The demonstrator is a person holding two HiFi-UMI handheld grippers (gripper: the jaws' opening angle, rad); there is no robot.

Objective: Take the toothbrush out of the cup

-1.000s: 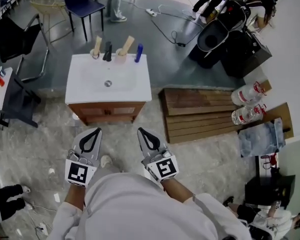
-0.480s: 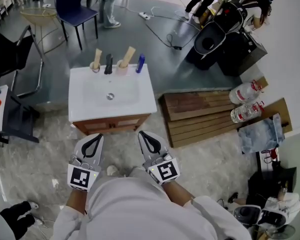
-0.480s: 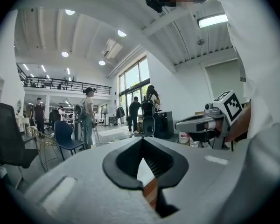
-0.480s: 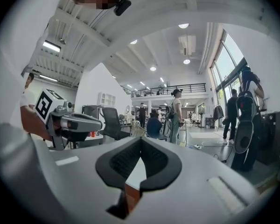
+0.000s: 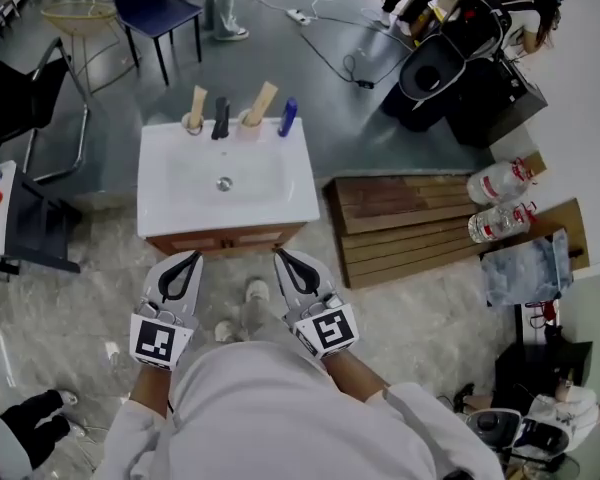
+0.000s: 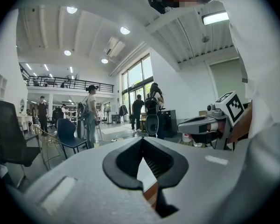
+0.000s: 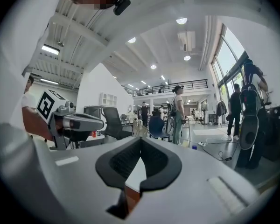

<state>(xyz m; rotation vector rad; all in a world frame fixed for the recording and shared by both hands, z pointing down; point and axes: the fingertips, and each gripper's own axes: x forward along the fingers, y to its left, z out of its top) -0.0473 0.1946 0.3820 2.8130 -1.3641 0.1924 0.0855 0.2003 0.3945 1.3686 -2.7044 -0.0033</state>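
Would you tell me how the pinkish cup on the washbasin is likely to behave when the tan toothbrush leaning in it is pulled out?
The pinkish cup looks small and probably light, so it may tip or slide if dragged sideways. The toothbrush leans loosely, so it likely lifts free easily. The washbasin top looks glossy, perhaps slippery.

The basin (image 5: 180,193) is shining white, smooth and glossy over its wooden cabinet (image 5: 225,239). The planks (image 5: 410,228) are showing rough, matt wood.
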